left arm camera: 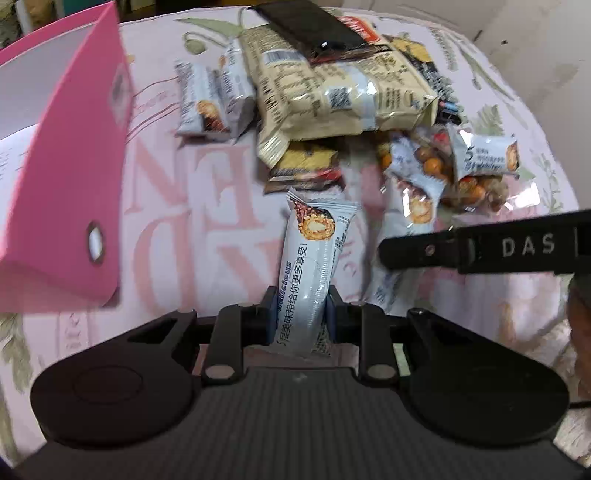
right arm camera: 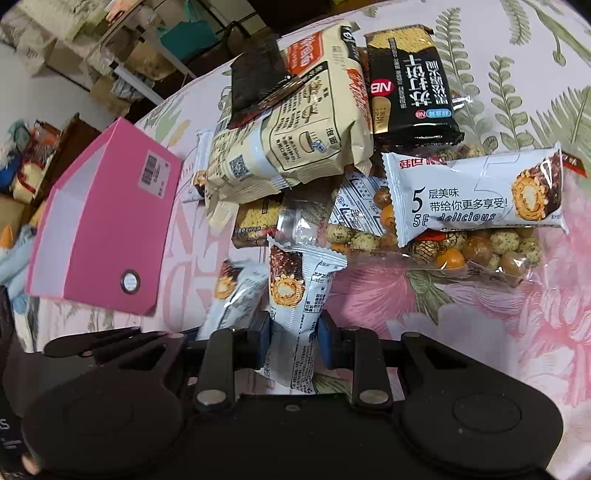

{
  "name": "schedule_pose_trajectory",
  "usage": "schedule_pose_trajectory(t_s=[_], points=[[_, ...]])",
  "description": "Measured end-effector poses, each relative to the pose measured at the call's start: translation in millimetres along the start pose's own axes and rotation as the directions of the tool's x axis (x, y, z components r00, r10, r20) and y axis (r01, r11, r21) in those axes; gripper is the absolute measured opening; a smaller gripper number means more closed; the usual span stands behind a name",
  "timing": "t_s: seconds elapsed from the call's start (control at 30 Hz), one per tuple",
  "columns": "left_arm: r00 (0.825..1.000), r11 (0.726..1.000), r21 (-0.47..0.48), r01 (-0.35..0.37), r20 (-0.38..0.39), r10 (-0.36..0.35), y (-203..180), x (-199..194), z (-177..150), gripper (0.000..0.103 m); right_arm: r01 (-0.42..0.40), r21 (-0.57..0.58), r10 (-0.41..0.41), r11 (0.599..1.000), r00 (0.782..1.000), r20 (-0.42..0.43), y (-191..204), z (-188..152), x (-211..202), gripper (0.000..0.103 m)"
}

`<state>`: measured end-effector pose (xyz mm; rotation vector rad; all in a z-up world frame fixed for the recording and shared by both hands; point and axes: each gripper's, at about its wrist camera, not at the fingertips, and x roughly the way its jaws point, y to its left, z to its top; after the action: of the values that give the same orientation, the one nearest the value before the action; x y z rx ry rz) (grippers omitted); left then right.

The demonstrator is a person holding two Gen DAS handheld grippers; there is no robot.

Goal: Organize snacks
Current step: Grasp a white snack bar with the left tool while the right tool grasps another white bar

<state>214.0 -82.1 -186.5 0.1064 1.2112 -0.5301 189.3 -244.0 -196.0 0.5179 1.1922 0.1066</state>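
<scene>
My left gripper (left arm camera: 300,314) is shut on a white chocolate-roll snack bar (left arm camera: 314,258), held above the cloth. My right gripper (right arm camera: 293,336) is shut on another white chocolate-roll bar (right arm camera: 299,306). The right gripper's finger (left arm camera: 417,251) shows at the right of the left wrist view. A pile of snacks lies ahead: a cream noodle pack (left arm camera: 340,92) (right arm camera: 295,125), a black cracker pack (right arm camera: 410,85), a clear bag of coated nuts (right arm camera: 461,247) (left arm camera: 443,166) and more white bars (right arm camera: 476,195) (left arm camera: 207,99). An open pink box (left arm camera: 66,177) (right arm camera: 107,221) stands to the left.
A floral pink tablecloth (right arm camera: 480,350) covers the table. A dark flat pack (left arm camera: 310,26) lies on top of the pile. Beyond the table's far left edge there are cluttered shelves and boxes (right arm camera: 92,44).
</scene>
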Motion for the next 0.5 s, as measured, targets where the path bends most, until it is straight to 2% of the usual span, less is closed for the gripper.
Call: schedule_pose_trajectory(t_s=[0.17, 0.23, 0.37, 0.5], points=[[0.993, 0.993, 0.025, -0.116, 0.035, 0.115, -6.7, -6.4, -9.9, 0.024, -0.003, -0.016, 0.003, 1.000, 1.000, -0.014, 1.4, -1.4, -2.7, 0.031], [0.993, 0.993, 0.009, -0.116, 0.022, 0.116, -6.2, -12.2, -14.7, 0.024, -0.010, -0.023, 0.010, 1.000, 1.000, -0.005, 1.4, -4.4, -9.9, 0.031], [0.997, 0.997, -0.034, -0.071, -0.005, 0.071, 3.0, -31.5, -19.7, 0.024, -0.046, -0.032, 0.046, 0.998, 0.999, -0.003, -0.9, -13.1, -23.5, 0.031], [0.996, 0.995, -0.032, -0.090, -0.006, 0.090, 11.4, -56.3, -28.1, 0.024, -0.084, -0.035, 0.084, 0.996, 0.996, -0.010, -0.1, -22.1, -35.8, 0.031]])
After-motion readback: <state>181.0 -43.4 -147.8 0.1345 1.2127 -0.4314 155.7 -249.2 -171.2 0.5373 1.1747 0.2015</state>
